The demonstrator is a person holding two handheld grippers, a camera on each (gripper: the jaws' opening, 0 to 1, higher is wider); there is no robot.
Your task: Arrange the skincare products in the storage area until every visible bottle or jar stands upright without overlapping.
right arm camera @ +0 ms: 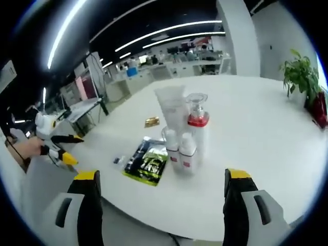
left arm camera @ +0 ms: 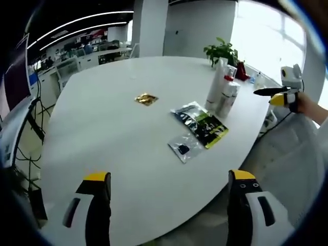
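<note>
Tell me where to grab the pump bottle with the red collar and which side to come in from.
Grip the pump bottle on its clear body just below the red collar, probably with the right gripper, approaching from its open right side in the right gripper view. It stands upright, but the white tube and two small bottles crowd its left and front.

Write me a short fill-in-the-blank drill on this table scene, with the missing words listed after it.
1. The pump bottle has a ___ collar under its clear cap.
2. The skincare bottles stand ___ in a tight cluster on the white table.
3. The black-and-green sachet lies ___ on the table beside the bottles.
4. Both jaws of the right gripper stand ___, holding nothing.

Missing words: red; upright; flat; open
</note>
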